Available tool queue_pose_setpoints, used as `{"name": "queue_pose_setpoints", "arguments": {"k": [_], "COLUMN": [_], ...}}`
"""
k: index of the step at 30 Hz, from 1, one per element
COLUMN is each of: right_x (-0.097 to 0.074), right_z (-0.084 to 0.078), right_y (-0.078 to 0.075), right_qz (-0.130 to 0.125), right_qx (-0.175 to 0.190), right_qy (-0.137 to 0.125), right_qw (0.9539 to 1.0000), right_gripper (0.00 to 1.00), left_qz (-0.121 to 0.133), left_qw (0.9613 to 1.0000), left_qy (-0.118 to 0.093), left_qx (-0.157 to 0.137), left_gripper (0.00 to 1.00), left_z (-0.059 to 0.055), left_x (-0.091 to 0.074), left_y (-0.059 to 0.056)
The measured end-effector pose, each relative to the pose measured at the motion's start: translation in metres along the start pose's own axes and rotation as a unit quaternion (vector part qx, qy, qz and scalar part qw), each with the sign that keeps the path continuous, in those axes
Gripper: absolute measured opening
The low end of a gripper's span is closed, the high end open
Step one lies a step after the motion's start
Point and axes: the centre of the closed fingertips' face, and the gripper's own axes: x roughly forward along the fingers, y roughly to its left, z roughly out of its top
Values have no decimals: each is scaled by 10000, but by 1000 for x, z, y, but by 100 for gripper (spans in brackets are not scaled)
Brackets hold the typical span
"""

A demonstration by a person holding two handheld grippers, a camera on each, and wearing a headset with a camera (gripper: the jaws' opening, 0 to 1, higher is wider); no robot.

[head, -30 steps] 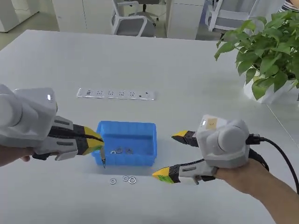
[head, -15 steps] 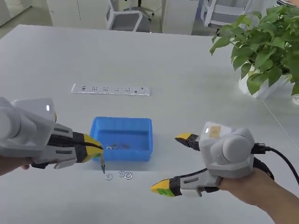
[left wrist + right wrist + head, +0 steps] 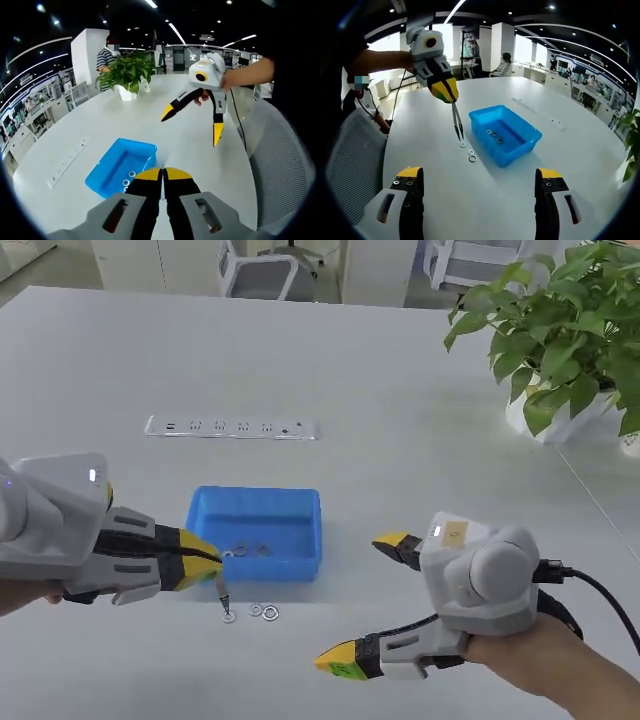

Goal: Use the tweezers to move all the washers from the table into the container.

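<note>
With the tweezers [image 3: 221, 592] clamped in the tightly closed left gripper [image 3: 210, 558] and the right gripper [image 3: 358, 600] held wide, the tips are best lowered astride the end one of three washers [image 3: 255, 612] lying on the table [image 3: 400, 440] just before the container [image 3: 255, 492].

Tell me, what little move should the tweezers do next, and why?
Probably dip the tweezers a little and pinch the nearest washer. The left tool grips them with their tips right at that washer, one of three on the table beside the blue container.
</note>
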Motion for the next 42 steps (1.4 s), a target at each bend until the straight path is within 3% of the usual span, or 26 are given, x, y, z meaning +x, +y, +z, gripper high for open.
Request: {"name": "queue_pose_setpoints", "arguments": {"k": [19, 42], "right_x": [0, 5], "right_z": [-9, -10], "right_y": [3, 9], "right_qz": [10, 160], "right_qx": [74, 2], "right_qy": [50, 63], "right_qw": [10000, 9999], "right_gripper": [92, 89], "left_qz": [-189, -281], "left_qw": [9997, 9995], "left_qy": [174, 115], "left_qx": [47, 95], "left_gripper": [5, 5], "left_z": [-15, -14], "left_x": [11, 13], "left_y": [-4, 1]}}
